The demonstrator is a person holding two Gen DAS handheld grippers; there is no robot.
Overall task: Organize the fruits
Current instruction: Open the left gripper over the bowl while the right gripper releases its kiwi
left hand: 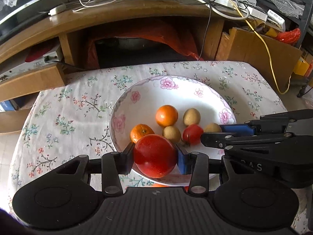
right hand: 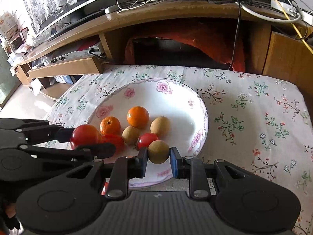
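A white flowered plate [left hand: 137, 105] [right hand: 176, 101] sits on the floral tablecloth. It holds two oranges [left hand: 166, 116] [right hand: 137, 117], two brown longans [left hand: 191, 116] [right hand: 160, 126] and a small red tomato [left hand: 192, 133] [right hand: 147, 138]. My left gripper [left hand: 155, 156] is shut on a large red tomato [left hand: 154, 155] over the plate's near rim; it shows in the right wrist view [right hand: 85, 136] too. My right gripper [right hand: 158, 157] is shut on a brown longan [right hand: 158, 151] above the plate's near edge, also seen in the left wrist view [left hand: 212, 128].
The tablecloth [left hand: 64, 117] [right hand: 254, 117] covers a small table. Behind stands a wooden TV cabinet [left hand: 117, 19] [right hand: 176, 13] with cables and a yellow cord [left hand: 270, 58]. An orange fruit [left hand: 158, 185] peeks out under the plate's near rim.
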